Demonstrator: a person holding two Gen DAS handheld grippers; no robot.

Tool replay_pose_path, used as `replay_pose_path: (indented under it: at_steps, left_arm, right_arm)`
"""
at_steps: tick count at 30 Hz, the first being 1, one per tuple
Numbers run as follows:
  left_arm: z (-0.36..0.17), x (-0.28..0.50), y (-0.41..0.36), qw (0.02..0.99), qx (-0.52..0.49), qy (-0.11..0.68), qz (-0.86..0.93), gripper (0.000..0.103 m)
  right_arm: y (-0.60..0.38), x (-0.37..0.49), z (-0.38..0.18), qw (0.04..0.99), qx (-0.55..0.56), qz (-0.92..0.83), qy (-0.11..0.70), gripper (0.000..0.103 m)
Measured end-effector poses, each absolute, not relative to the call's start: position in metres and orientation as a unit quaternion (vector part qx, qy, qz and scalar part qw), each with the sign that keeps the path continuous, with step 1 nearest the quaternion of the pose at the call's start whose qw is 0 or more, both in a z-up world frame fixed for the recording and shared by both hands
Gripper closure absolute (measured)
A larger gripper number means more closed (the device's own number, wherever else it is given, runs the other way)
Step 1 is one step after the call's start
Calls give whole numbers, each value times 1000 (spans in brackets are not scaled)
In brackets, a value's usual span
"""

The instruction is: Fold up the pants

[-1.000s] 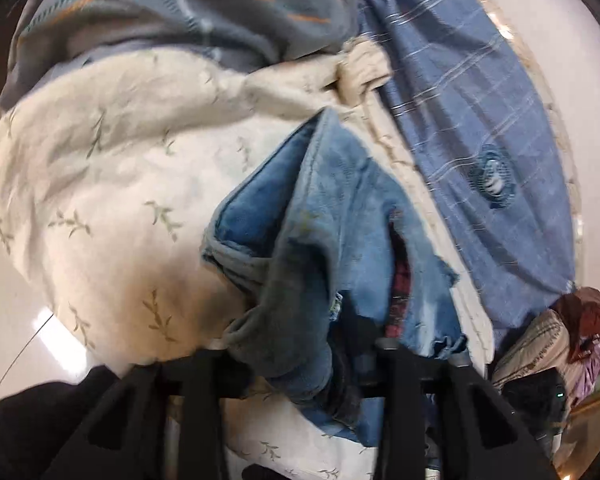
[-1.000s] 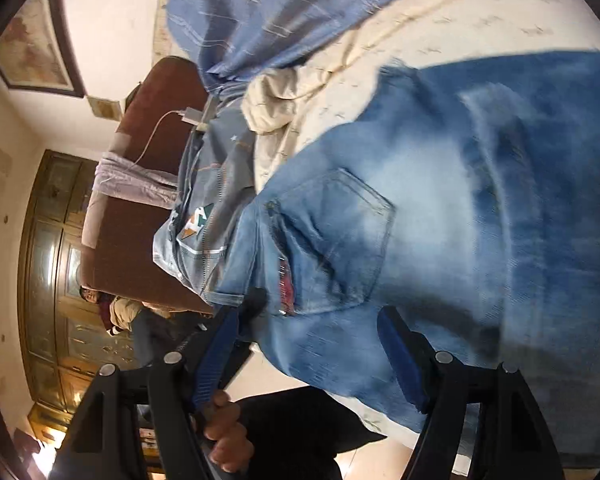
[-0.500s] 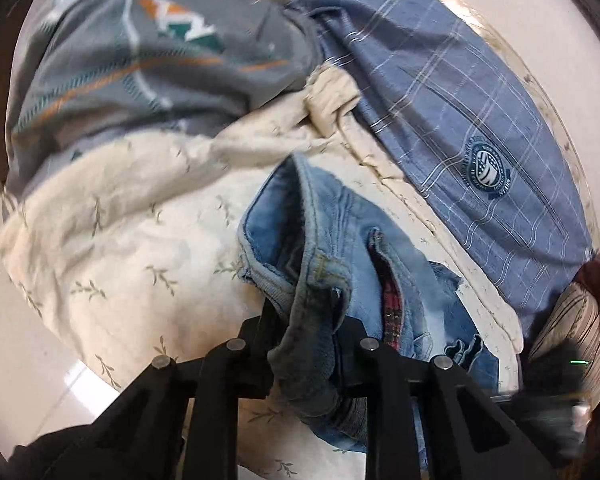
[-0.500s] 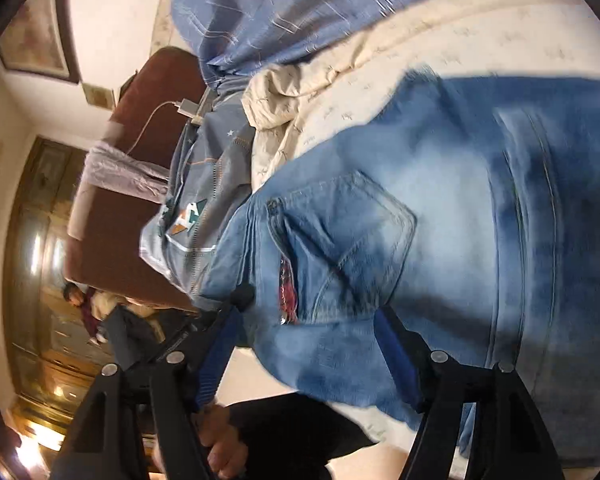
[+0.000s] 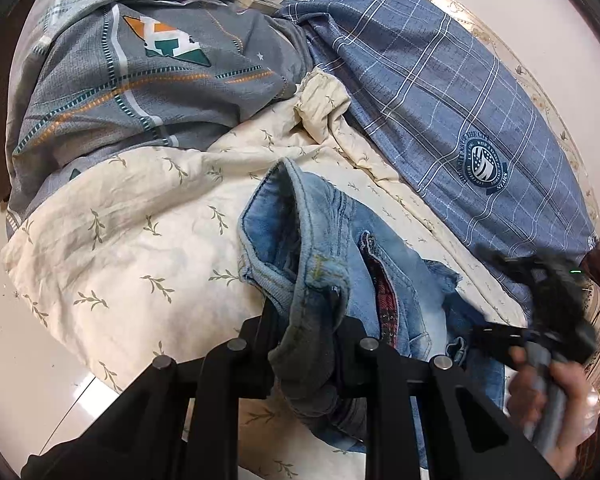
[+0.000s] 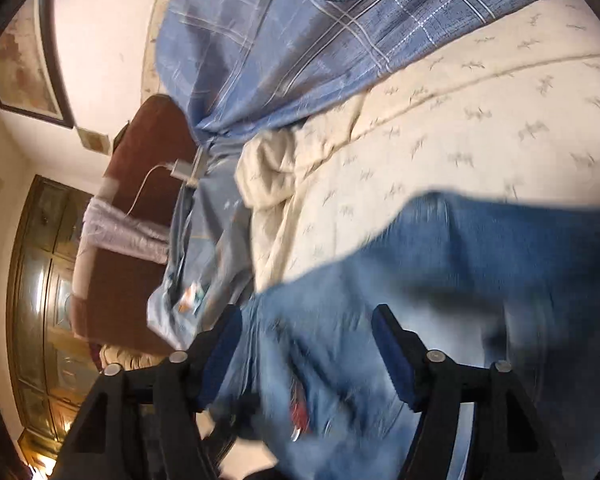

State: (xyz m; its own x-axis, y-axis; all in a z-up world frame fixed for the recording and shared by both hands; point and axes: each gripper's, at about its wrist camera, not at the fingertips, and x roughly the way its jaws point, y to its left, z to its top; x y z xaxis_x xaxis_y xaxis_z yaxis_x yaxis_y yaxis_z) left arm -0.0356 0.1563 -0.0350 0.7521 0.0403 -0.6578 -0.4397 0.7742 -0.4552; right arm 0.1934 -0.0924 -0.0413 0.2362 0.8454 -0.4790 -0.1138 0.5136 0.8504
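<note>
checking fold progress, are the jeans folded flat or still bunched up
Bunched up: the jeans hang crumpled from the left gripper, waistband gathered between its jaws.

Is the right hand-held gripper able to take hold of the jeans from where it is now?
Probably yes. The right hand-held gripper is open, with the jeans lying directly between and beyond its fingers; nothing covers them. The view is blurred, so contact is unclear.
</note>
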Motion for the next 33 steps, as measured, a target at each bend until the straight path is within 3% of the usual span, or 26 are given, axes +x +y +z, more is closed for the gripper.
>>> replay_pose_path:
  at_steps: [3, 10, 12, 20, 26, 33]
  left_arm:
    - [-37, -35, 157, 883, -309, 325, 138, 81]
    - [-38, -37, 159, 881, -315, 325, 138, 81]
    - [-37, -37, 157, 883, -309, 326, 139, 81]
    - [-10, -33, 137, 907, -255, 311, 127, 81]
    - [34, -21, 86, 947, -110, 288, 91, 82]
    - [57, 2, -26, 954, 106, 282, 1, 82]
  right_arm:
    - [-82, 212, -74, 690, 360, 324, 538, 31]
    - [-80, 197, -44, 717, 326, 328, 521, 31]
    - [-62, 201, -65, 710, 277, 316, 565, 29]
    - [-118, 137, -19, 725, 315, 356, 498, 28]
    - [-217, 74, -37, 763, 339, 306, 458, 28]
    - [-317, 33, -43, 806, 391, 233, 378, 28]
